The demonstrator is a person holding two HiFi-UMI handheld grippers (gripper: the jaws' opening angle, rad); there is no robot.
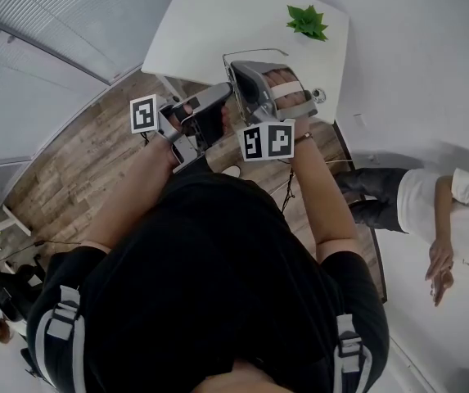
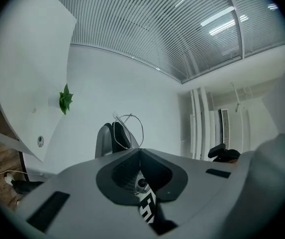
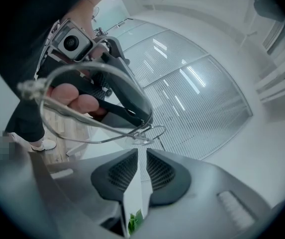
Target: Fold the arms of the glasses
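Above the near edge of the table [image 1: 218, 15], I am clenching the glasses [image 3: 138, 133] in my left gripper [image 2: 140, 151]. My right gripper [image 3: 141, 151] is hanging unclamped just beside them. I judge I am mid-fold; the next move is pressing an arm flat.

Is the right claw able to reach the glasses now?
Probably yes: the left claw holds the glasses just in front of the right claw, whose jaws stand slightly apart; nothing blocks it.

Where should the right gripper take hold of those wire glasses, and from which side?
Probably the thin wire beside where the left gripper pinches the glasses, coming straight ahead: that wire lies crosswise just beyond the right gripper's slightly parted jaws.
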